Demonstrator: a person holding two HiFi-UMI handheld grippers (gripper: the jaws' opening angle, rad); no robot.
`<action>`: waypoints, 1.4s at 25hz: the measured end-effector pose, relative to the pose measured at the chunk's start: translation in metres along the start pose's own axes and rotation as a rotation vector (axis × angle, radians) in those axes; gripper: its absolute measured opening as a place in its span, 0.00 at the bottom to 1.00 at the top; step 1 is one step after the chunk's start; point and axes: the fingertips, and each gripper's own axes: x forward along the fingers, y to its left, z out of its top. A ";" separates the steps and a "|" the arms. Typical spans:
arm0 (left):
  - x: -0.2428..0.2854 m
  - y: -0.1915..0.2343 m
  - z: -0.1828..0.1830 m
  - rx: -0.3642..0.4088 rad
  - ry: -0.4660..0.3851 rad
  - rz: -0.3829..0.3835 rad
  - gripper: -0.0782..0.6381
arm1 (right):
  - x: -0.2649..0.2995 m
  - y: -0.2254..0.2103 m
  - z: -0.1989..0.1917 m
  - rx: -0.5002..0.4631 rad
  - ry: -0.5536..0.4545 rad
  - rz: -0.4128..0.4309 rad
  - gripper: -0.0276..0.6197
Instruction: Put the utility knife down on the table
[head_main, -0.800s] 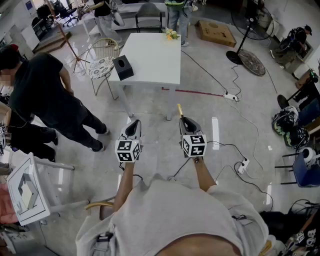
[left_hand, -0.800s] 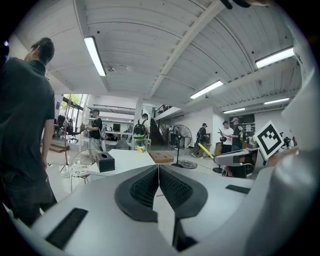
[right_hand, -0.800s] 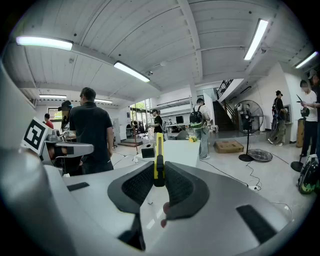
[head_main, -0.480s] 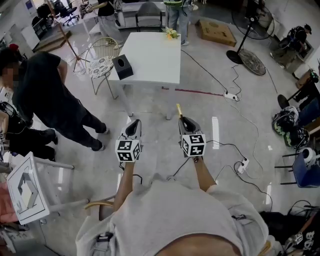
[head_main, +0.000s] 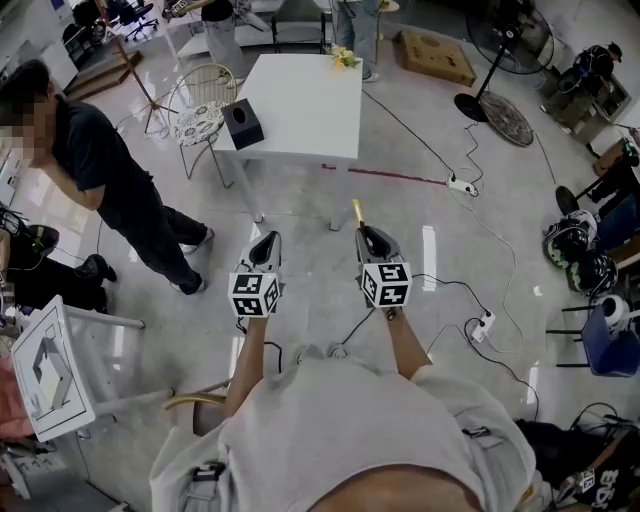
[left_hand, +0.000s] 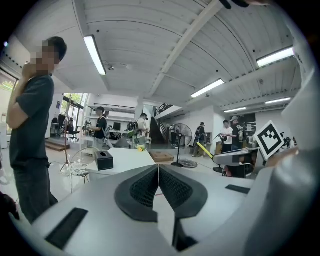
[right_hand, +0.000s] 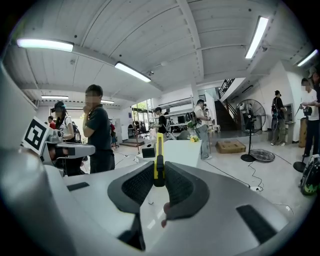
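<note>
A yellow utility knife (right_hand: 159, 160) stands clamped between the pads of my right gripper (right_hand: 159, 181), its tip sticking out forward; from the head view the utility knife (head_main: 357, 212) pokes out beyond the right gripper (head_main: 368, 236). My left gripper (head_main: 266, 243) is held level beside it, jaws closed with nothing between them; in the left gripper view the left gripper's (left_hand: 158, 180) pads meet. The white table (head_main: 320, 110) stands ahead across the floor, some way beyond both grippers, with a black box (head_main: 242, 124) at its left edge and yellow flowers (head_main: 343, 60) at its far side.
A person in black (head_main: 110, 180) stands at the left, near a wire chair (head_main: 203, 105). Cables and power strips (head_main: 462, 187) run over the floor at the right. A standing fan (head_main: 493, 95) and a cardboard box (head_main: 434, 54) lie beyond the table. A white rack (head_main: 50, 370) is at the lower left.
The view has shifted forward a little toward the table. The person in black has straightened up and stepped closer. Both grippers keep their pose, the knife still held.
</note>
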 end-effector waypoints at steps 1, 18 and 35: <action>0.001 -0.002 0.000 0.000 0.000 0.000 0.14 | 0.000 -0.001 0.001 -0.003 -0.002 0.003 0.17; 0.033 -0.032 -0.004 0.002 0.014 0.018 0.14 | 0.002 -0.035 -0.006 0.003 0.011 0.040 0.17; 0.104 0.004 0.001 -0.003 0.020 0.003 0.14 | 0.076 -0.059 0.008 -0.008 0.025 0.039 0.17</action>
